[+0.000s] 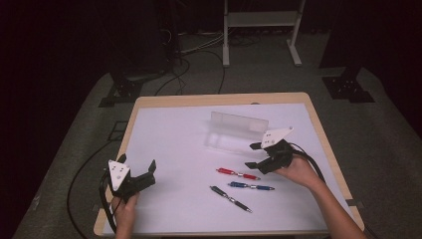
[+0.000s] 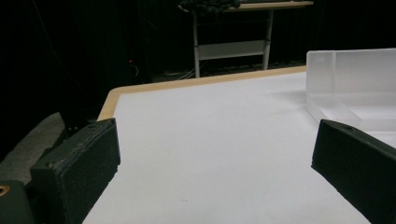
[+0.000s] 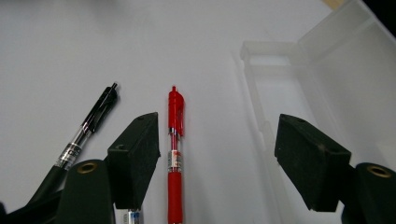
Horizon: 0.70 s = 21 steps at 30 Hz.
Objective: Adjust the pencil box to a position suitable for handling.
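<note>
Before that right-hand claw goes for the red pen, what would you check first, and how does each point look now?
1. Right gripper open wide enough for a pen: ok, nothing between its jaws is gripped.
2. Red pen lined up between the jaws: ok, though it lies close to the left jaw.
3. Blue pen and black pen apart from the red one: ok.
4. Clear case open, ready to take a pen: ok, lid stands up.
5. Left gripper out of the way: ok, open, near the table's left side.
6. Jaws low enough to grip: cannot tell.
</note>
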{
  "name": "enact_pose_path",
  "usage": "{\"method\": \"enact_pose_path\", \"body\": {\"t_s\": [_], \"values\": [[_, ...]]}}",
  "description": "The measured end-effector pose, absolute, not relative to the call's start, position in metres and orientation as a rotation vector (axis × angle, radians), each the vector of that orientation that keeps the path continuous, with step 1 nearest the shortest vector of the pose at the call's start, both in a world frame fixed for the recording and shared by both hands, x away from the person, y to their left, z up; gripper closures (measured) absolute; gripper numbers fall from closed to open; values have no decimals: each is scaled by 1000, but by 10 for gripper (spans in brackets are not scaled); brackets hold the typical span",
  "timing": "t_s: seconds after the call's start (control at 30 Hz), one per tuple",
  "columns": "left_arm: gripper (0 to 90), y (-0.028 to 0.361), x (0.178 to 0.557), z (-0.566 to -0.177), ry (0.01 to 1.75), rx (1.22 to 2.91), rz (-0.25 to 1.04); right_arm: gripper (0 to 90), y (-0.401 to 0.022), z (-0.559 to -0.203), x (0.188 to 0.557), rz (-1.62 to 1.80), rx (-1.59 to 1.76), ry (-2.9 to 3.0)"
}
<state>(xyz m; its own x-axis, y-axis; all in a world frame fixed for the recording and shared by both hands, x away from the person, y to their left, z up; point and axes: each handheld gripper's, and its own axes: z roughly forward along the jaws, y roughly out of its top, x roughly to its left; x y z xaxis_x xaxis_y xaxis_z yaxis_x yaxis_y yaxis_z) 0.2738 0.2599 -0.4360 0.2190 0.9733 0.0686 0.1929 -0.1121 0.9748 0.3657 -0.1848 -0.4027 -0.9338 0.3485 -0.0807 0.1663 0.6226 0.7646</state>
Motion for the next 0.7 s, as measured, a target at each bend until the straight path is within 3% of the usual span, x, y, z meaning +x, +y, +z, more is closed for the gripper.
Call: {"method": "enact_pose_path", "body": {"t_s": [0.2,0.7], "values": [[4,259,273,-436,1143,1523,1014,427,-167,-421,370,1151,361,2709],[4,262,272,-436,1154,1520,1006,557,-143,-448,372,1067,313,2813]]}}
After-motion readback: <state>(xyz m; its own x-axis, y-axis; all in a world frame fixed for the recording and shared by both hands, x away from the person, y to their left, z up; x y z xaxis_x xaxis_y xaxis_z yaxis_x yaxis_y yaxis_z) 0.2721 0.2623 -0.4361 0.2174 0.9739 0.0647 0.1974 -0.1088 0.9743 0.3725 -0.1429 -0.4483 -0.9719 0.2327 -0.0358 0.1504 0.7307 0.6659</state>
